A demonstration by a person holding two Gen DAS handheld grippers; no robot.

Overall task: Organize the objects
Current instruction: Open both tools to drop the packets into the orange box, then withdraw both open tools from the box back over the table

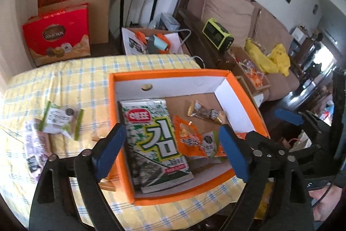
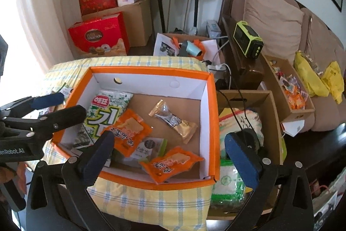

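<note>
Both tools, left (image 1: 173, 151) & right (image 2: 168, 155), spread wide, empty, above orange box (image 2: 213, 122) w/ snacks.

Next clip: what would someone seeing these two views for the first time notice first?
The orange box on the yellow checked tablecloth dominates both views. Inside it lie a big green-and-white seaweed packet along its left side, two orange snack packets and a gold-ended candy. Both claws, left and right, hang open above the box, holding nothing.
</note>
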